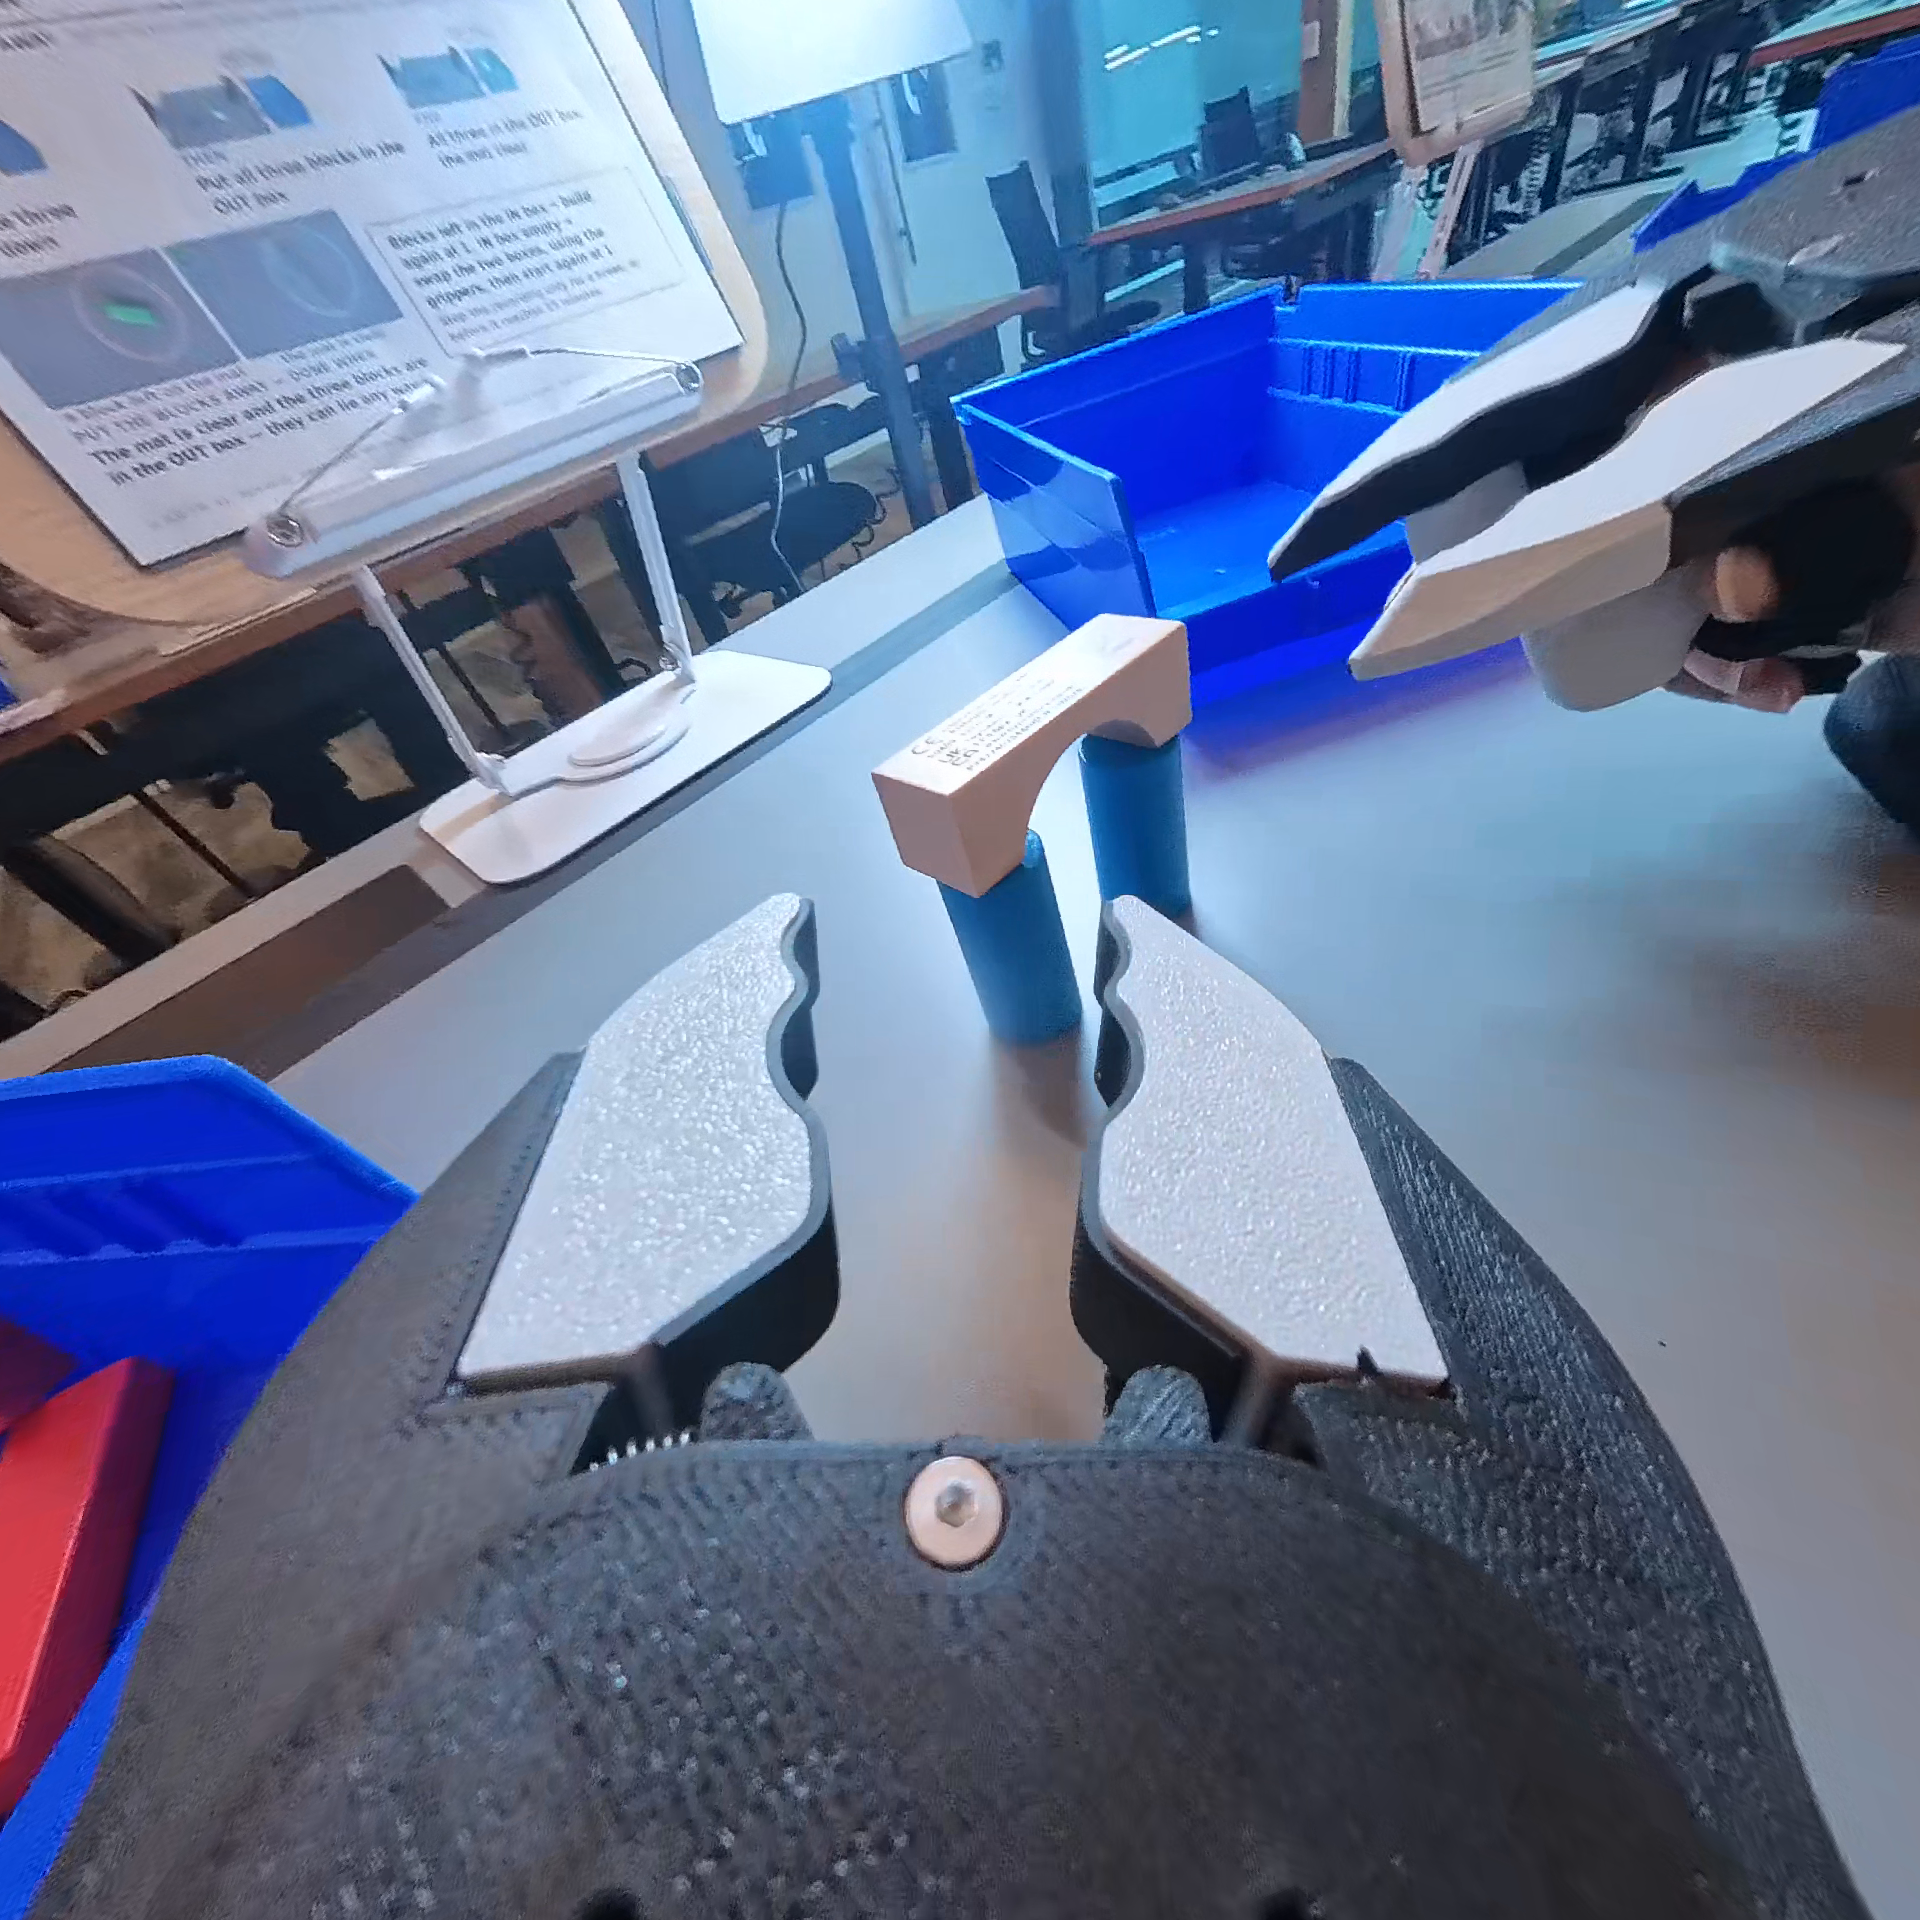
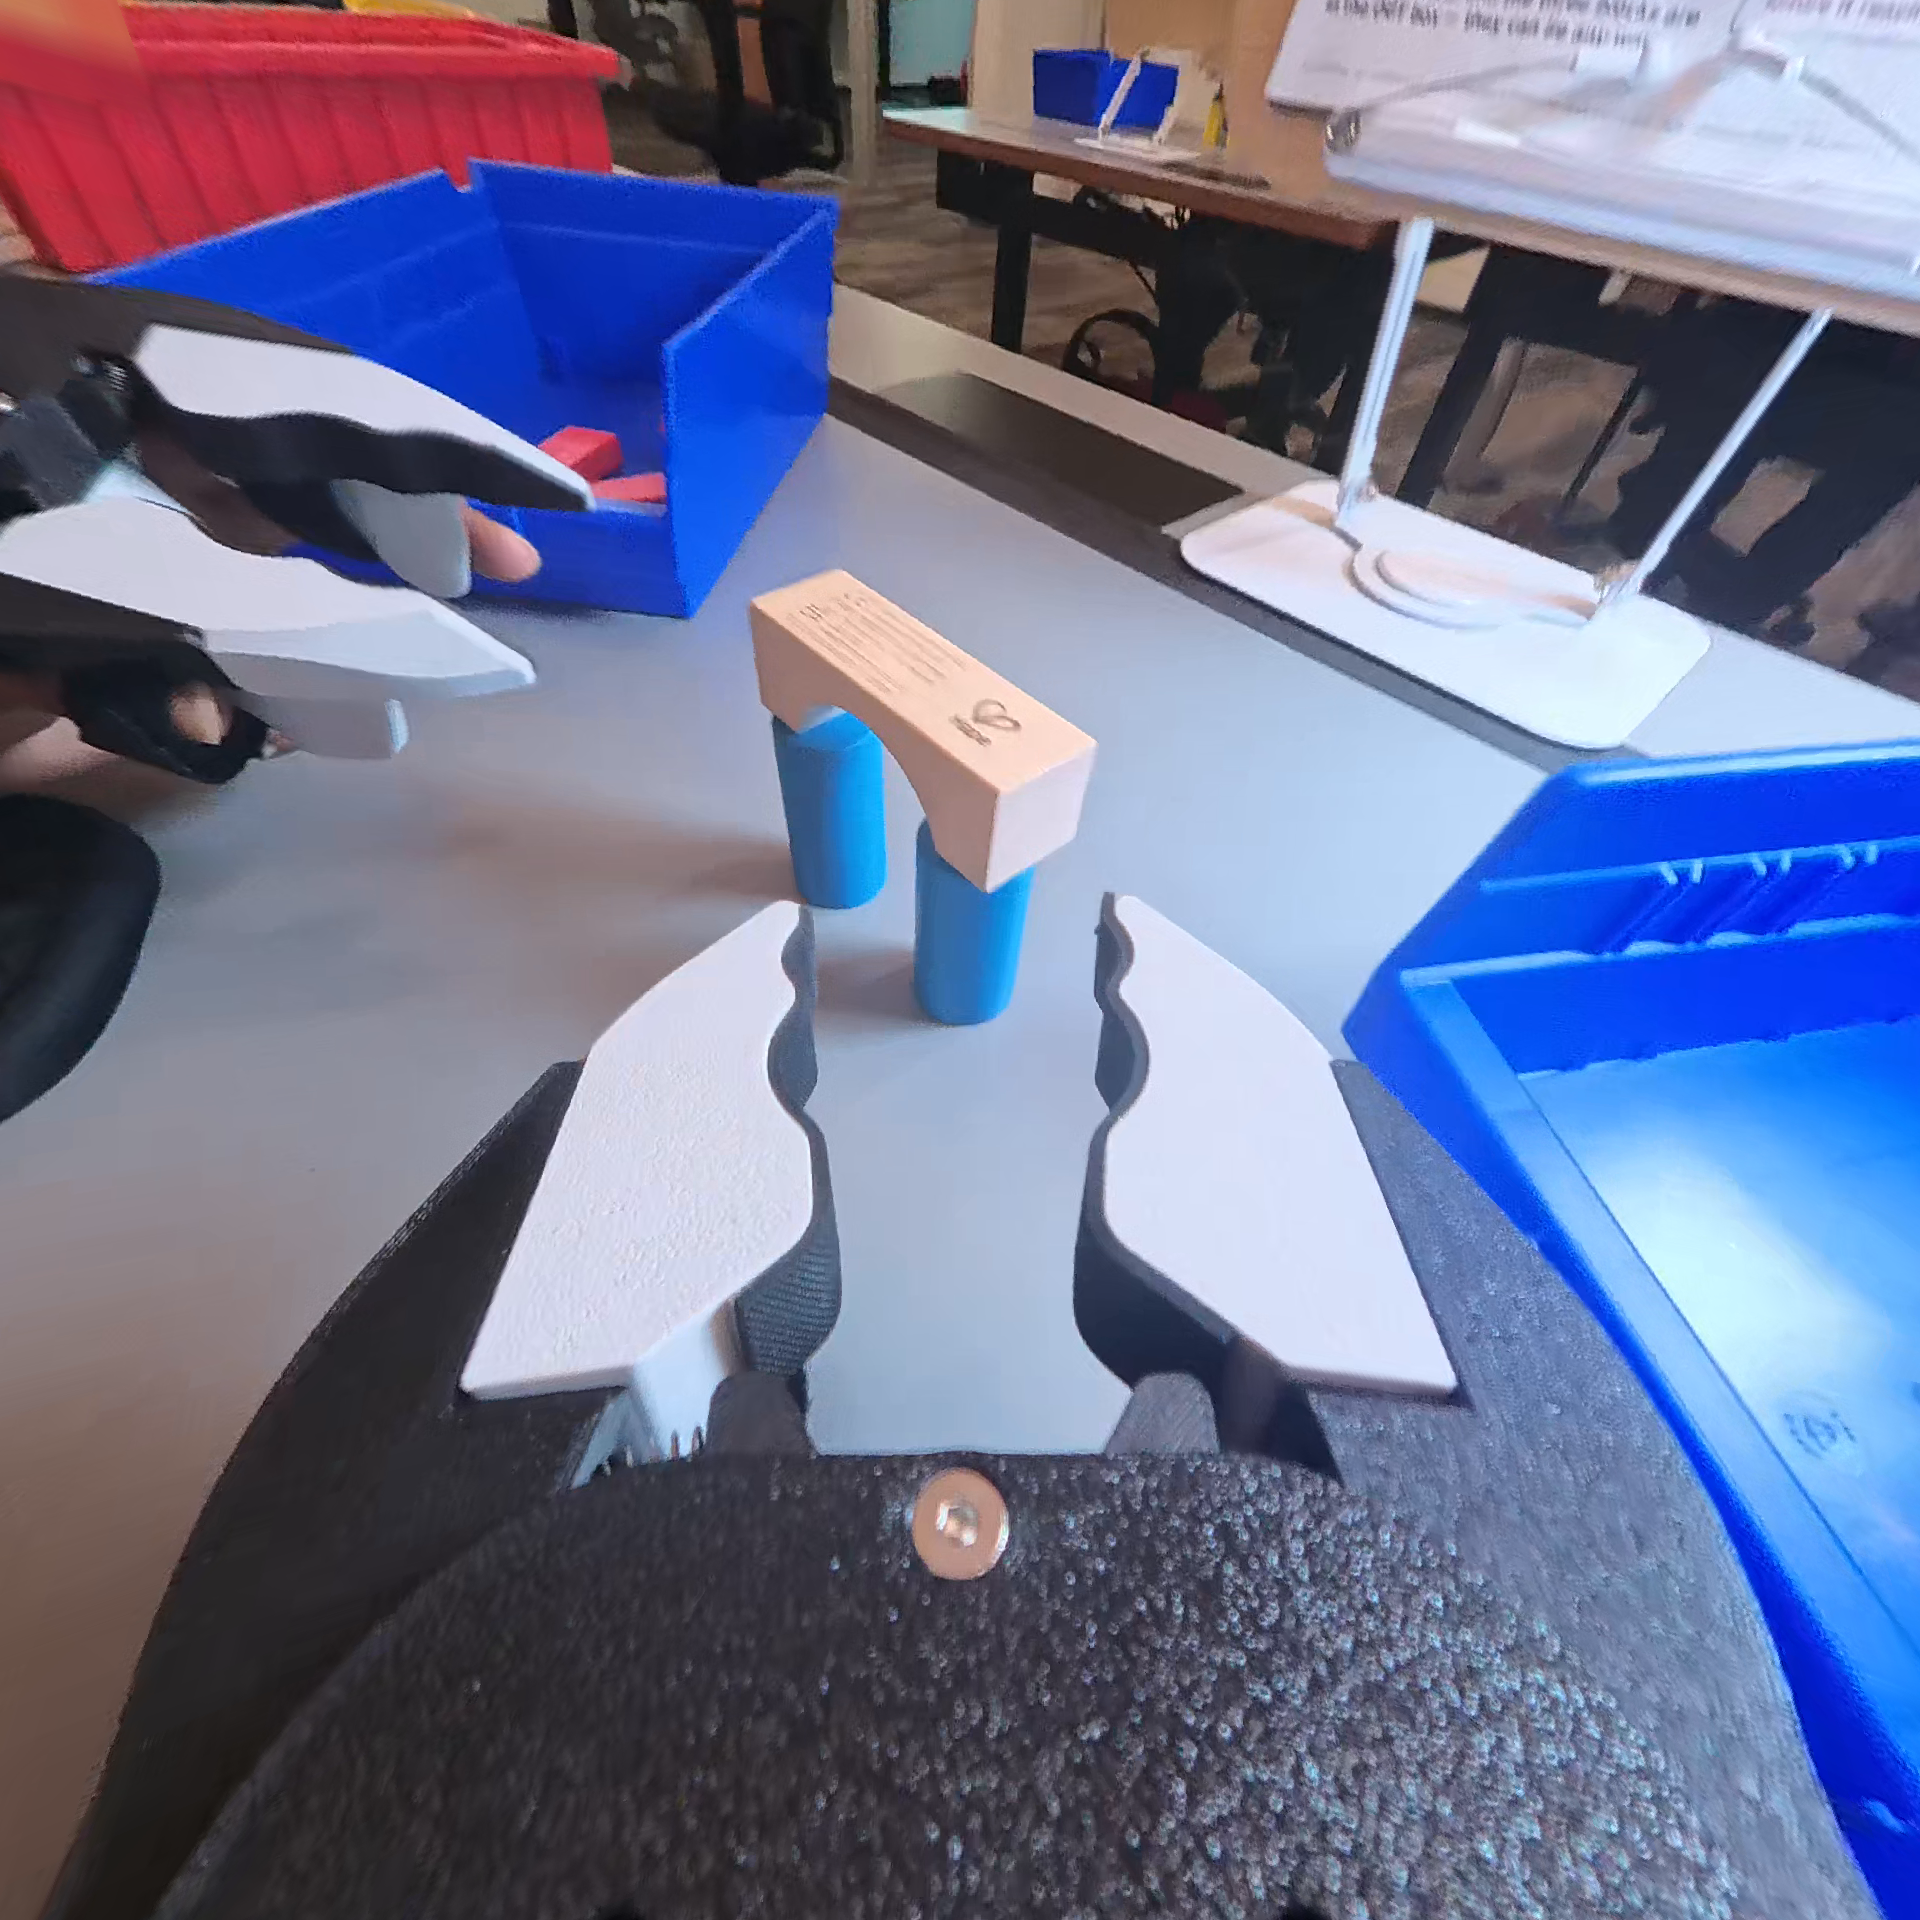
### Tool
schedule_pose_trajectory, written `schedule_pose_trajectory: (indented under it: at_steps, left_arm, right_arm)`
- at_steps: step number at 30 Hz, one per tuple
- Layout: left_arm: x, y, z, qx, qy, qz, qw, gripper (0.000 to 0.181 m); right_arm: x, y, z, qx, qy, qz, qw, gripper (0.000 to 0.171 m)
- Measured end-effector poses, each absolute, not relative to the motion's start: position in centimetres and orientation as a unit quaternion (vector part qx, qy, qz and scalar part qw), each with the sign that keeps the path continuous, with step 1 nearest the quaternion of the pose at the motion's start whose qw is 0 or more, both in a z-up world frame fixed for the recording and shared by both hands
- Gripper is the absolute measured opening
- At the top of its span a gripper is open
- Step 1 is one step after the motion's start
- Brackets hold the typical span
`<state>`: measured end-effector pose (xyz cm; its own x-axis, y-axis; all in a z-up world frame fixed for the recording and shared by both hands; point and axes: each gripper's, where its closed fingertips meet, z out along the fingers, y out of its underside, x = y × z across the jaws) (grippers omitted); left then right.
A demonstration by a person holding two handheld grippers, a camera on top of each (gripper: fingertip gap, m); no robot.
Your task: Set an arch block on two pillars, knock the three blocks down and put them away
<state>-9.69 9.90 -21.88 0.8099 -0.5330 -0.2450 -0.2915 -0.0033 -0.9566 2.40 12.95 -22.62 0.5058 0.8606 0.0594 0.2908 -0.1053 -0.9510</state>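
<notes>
A pale wooden arch block rests across two upright blue cylinder pillars, the near pillar and the far pillar in the left wrist view. In the right wrist view the near pillar and the far pillar stand on the grey table. My left gripper is open and empty just short of the near pillar; it shows at the left of the right wrist view. My right gripper is open and empty, close to its near pillar; it shows at upper right in the left wrist view.
An empty blue bin stands on one side of the arch. A second blue bin holds red blocks. A white stand with an instruction sheet is behind. A red crate sits far back. My right tips are roughly 7 centimeters from the far pillar.
</notes>
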Motion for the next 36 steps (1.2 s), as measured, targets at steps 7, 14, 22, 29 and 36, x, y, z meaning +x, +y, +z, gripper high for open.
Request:
schedule_pose_trajectory:
  at_steps: [7,14,22,29,36]
  left_arm:
    - [-10.1,10.3,-22.6,-0.719,0.272,-0.120,0.627,0.060]
    - [-9.9,10.3,-23.1,-0.723,0.281,-0.132,0.617,0.063]
    - [-10.3,9.5,-21.4,-0.691,0.289,-0.118,0.652,0.035]
    - [-10.6,9.7,-21.4,-0.688,0.283,-0.128,0.656,0.024]
    - [-10.6,10.0,-21.8,-0.694,0.279,-0.135,0.650,0.032]
  right_arm:
    - [3.8,14.3,-22.3,-0.693,-0.401,0.258,0.541,0.054]
    - [4.2,14.8,-22.3,-0.690,-0.401,0.244,0.551,0.055]
    - [3.9,14.5,-22.3,-0.673,-0.423,0.232,0.561,0.055]
    - [3.7,14.7,-23.3,-0.682,-0.434,0.211,0.549,0.063]
    - [3.0,14.8,-25.3,-0.705,-0.444,0.204,0.514,0.076]
